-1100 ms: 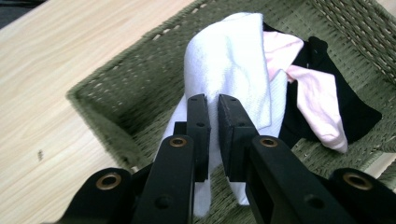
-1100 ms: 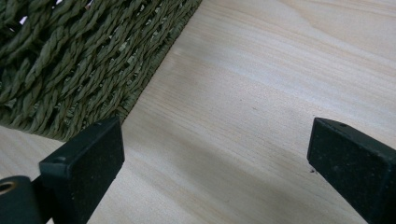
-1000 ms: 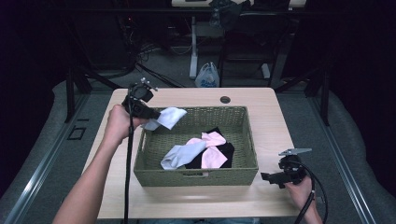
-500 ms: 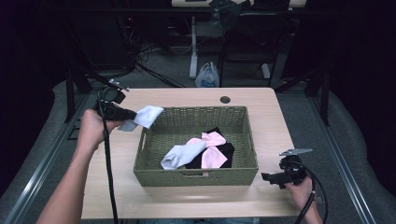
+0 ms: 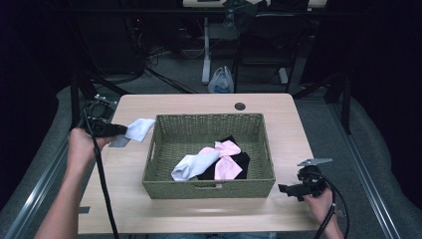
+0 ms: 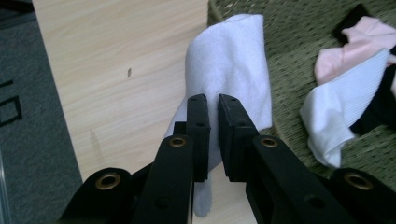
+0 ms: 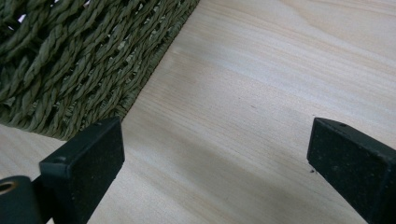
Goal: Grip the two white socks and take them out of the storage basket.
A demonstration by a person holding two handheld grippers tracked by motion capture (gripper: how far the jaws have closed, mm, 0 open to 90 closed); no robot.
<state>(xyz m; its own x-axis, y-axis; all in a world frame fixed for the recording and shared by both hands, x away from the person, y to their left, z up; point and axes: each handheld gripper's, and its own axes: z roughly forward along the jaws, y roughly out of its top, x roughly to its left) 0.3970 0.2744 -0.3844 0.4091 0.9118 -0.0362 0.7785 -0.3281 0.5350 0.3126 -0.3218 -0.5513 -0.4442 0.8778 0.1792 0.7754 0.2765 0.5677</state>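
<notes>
While your left gripper pinches the pale blue-white sock between its black jaws, that sock hangs over the light wooden table near its left edge, just outside the left wall of the green woven basket. A second white sock, a pink one and a black one lie inside the basket. Your right gripper rests near the table's front right corner, jaws spread wide with nothing between them.
</notes>
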